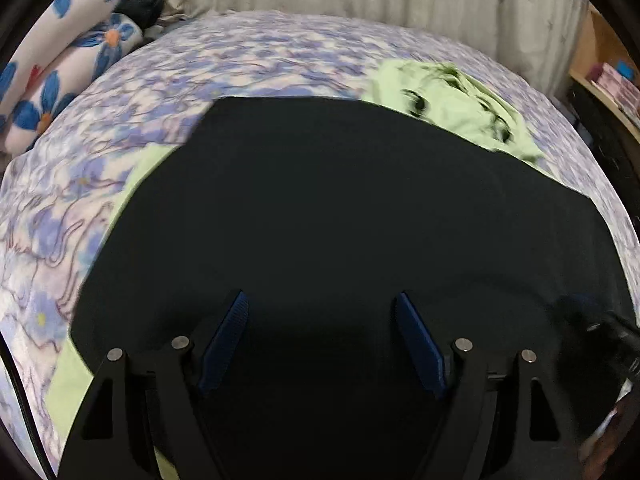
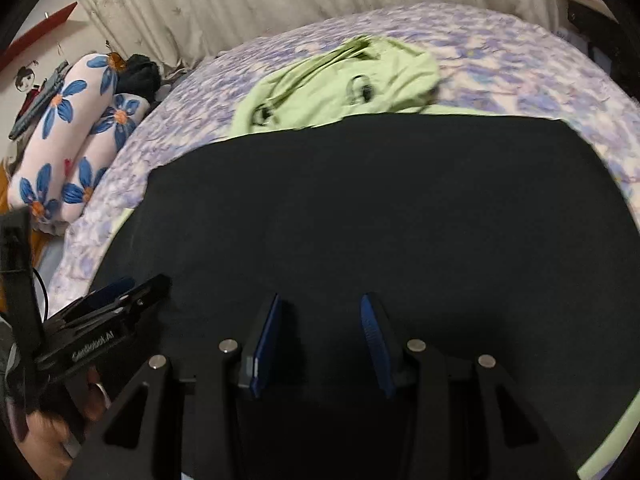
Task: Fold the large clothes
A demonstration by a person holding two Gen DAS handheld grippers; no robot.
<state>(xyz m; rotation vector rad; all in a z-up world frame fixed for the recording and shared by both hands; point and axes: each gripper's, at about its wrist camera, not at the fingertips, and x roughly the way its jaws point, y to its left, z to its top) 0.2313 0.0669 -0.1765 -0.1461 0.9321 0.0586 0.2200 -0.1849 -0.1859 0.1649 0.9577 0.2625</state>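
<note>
We cannot make out any fold or seam on the black garment (image 1: pixel 340 208) — it reads as one dark mass, cut off by the lower edge in both views. The green cloth (image 2: pixel 340 84) is motion-smeared, its print unreadable, and it runs hidden under the black fabric. A hand (image 2: pixel 44 436) at the right view's corner is blurred and cropped.
</note>
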